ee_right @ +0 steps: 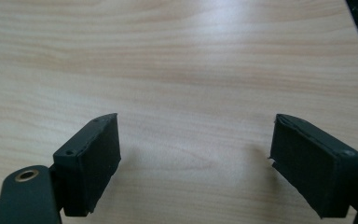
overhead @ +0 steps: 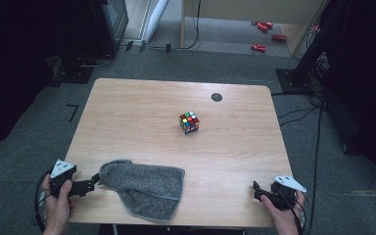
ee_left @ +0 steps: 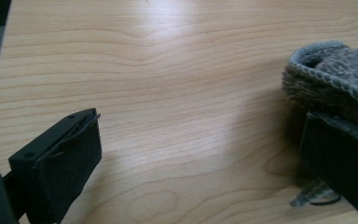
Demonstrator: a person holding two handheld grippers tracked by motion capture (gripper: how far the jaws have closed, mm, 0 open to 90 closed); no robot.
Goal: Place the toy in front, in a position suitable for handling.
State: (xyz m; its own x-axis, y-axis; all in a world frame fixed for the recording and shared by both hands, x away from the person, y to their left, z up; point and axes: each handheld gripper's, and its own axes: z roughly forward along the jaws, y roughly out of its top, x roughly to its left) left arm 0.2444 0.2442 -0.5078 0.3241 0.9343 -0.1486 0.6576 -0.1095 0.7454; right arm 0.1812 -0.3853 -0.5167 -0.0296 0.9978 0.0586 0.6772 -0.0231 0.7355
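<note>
Grey towel (overhead: 144, 188) lies crumpled at the table's (overhead: 127, 105) near edge, about 7 o'clock from the centre. Left gripper (overhead: 92, 183) sits at the towel's 9 o'clock side, jaws wide apart; in the left gripper view one jaw rests against the towel's (ee_left: 328, 77) folded rim, nothing clamped. Right gripper (overhead: 258, 192) rests at 5 o'clock on bare wood, jaws apart and empty. Puzzle cube (overhead: 189, 122) stands mid-table, well apart from both.

Fuzzy grey cloth (overhead: 144, 186) on smooth wood table (overhead: 127, 117).
</note>
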